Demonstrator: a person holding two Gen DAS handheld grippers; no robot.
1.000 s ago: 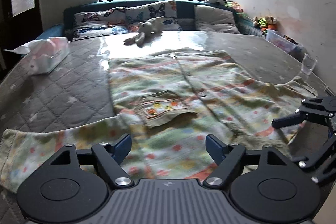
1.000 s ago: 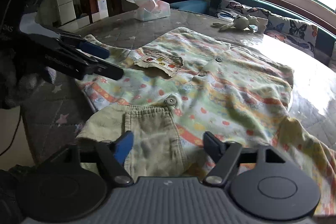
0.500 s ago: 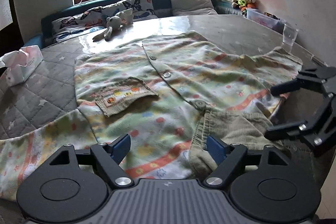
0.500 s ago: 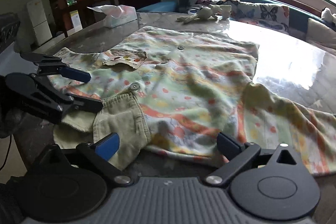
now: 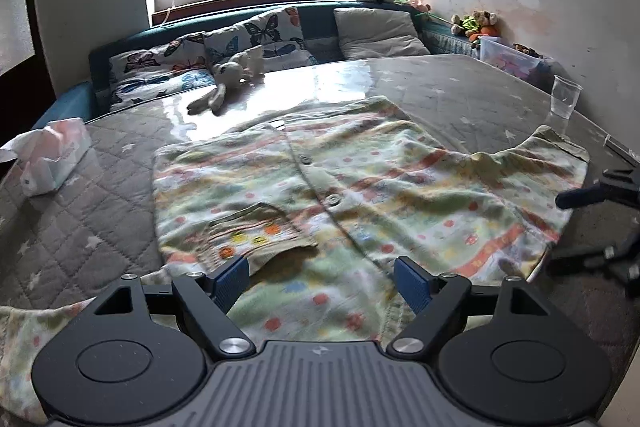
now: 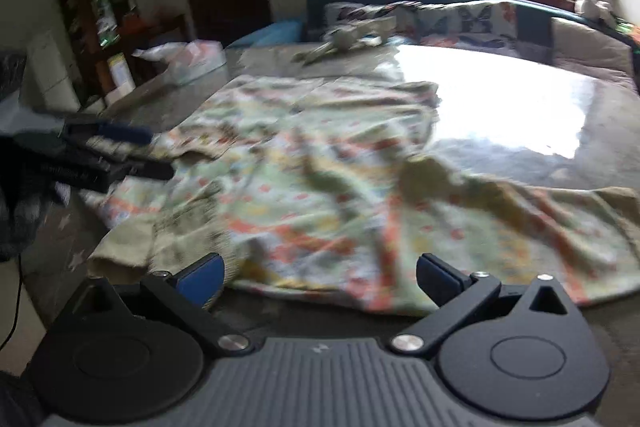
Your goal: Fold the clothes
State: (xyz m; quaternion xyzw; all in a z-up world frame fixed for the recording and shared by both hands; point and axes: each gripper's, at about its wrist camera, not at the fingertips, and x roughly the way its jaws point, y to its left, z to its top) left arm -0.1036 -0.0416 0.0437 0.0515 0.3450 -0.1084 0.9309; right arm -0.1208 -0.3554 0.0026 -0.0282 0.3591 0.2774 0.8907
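A pale patterned button-up shirt (image 5: 360,195) lies spread front-up on the table, with a chest pocket (image 5: 252,231) and a sleeve stretching to the left. My left gripper (image 5: 320,279) is open and empty just above the shirt's near hem. My right gripper (image 6: 320,275) is open and empty at the shirt's (image 6: 320,187) near edge. In the right wrist view, which is blurred, the left gripper (image 6: 116,151) shows at the left. In the left wrist view the right gripper (image 5: 592,223) shows at the right edge.
The table (image 5: 80,195) has a grey quilted cover under glass. A tissue pack (image 5: 52,155) lies at the left, a plush rabbit (image 5: 224,87) at the back, a clear cup (image 5: 564,99) at the right. A cushioned bench (image 5: 280,39) runs under the window.
Both grippers have shifted over the shirt and the views have swung. The right gripper has moved along the near edge toward the sleeve side. Both stay open.
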